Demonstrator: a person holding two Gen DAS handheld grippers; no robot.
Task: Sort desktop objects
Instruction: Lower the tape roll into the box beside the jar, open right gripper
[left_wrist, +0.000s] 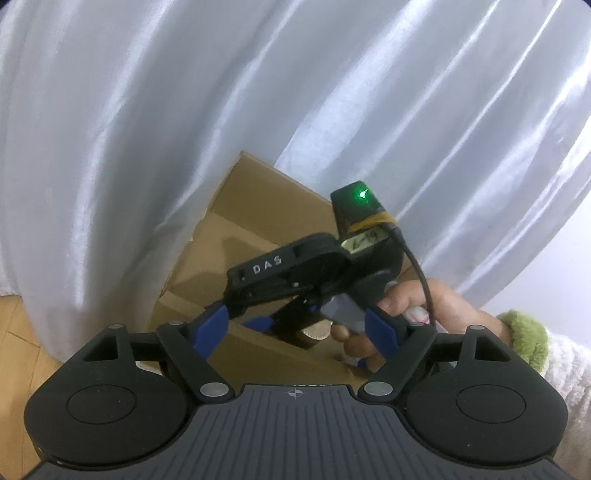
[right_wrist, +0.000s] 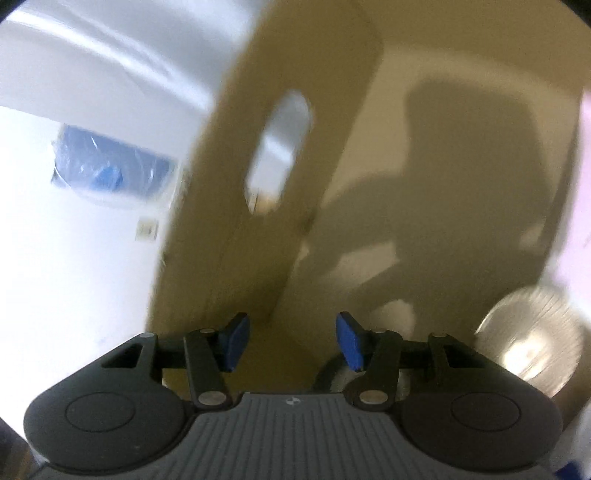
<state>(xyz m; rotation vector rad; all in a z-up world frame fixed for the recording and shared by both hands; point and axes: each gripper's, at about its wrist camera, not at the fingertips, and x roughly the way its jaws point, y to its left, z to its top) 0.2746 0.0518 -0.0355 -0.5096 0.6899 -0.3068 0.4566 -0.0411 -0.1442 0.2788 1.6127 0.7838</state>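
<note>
- Cardboard fills the middle of the left wrist view: an open brown cardboard box (left_wrist: 236, 236) stands against a pale curtain (left_wrist: 147, 129), with a strip of wooden floor (left_wrist: 14, 332) at the lower left.
- Left gripper (left_wrist: 295, 325) sits spread wide in the foreground, its blue pads (left_wrist: 216, 321) far apart and nothing between them.
- Right gripper (left_wrist: 243, 319) reaches down into the box, gripped by the person's right hand (left_wrist: 424, 310); a green light glows on the black unit on its back. From here I cannot tell how far its jaws stand apart.
- Just below it, inside the box, lies a round metallic thing (left_wrist: 317, 332), perhaps a roll or a lid; too little shows to name it.

- Right wrist view is blurred. Its own gripper (right_wrist: 291, 341) is open, pads (right_wrist: 349, 341) parted, holding nothing.
- Ahead are the box's inner walls and a flap with an oval handle slot (right_wrist: 280, 151); the box floor is bare there.
- The round metallic thing (right_wrist: 532, 339) lies at the right, beside the right finger and outside the jaws.
- A blue plastic-wrapped packet (right_wrist: 110, 170) lies outside the box on a white surface, well apart.

- Judgement: the metallic piece looks stiff, smooth and light, so likely slippery; pinching across its rim should hold better than pinching its face. The packet's film looks soft and slick, so take it across its narrow width.
</note>
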